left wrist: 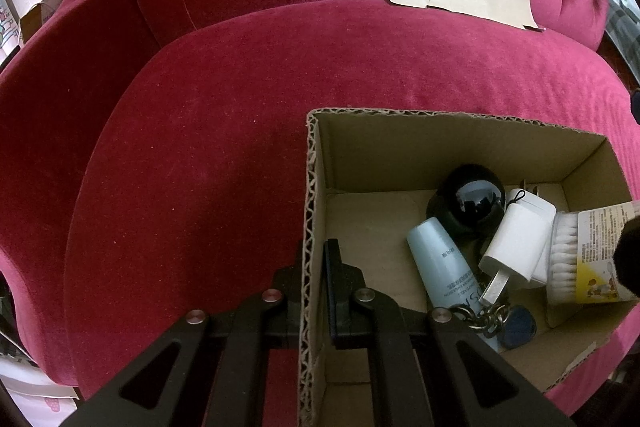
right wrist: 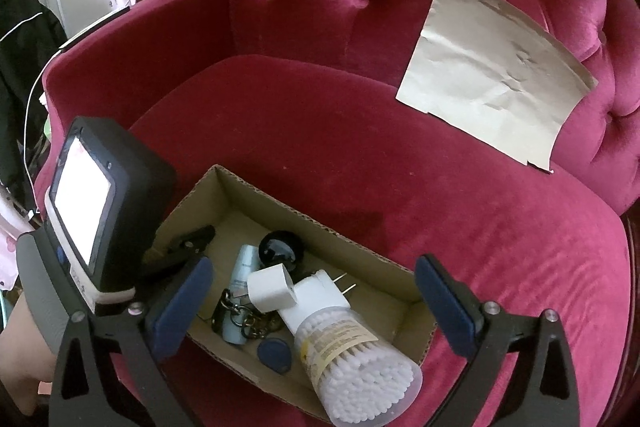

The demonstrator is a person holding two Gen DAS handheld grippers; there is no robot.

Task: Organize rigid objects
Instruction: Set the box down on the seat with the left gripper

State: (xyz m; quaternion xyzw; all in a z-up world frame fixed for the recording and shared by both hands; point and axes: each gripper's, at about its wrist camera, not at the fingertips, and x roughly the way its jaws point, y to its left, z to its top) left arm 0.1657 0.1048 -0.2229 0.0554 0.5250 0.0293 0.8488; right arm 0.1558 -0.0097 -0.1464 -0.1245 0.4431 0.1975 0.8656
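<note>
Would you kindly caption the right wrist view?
Open right gripper over cotton swab jar lying in cardboard box on red armchair.

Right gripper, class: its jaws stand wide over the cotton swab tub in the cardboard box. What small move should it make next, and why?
Probably lift the right gripper straight up and away. Its jaws stand wide apart, not touching the cotton swab tub, which lies on its side in the cardboard box against the white chargers. The left gripper is clamped on the box wall, steadying it.

hidden: keyring [right wrist: 256,325] partly under tube | cut off: box [left wrist: 316,211] near end
</note>
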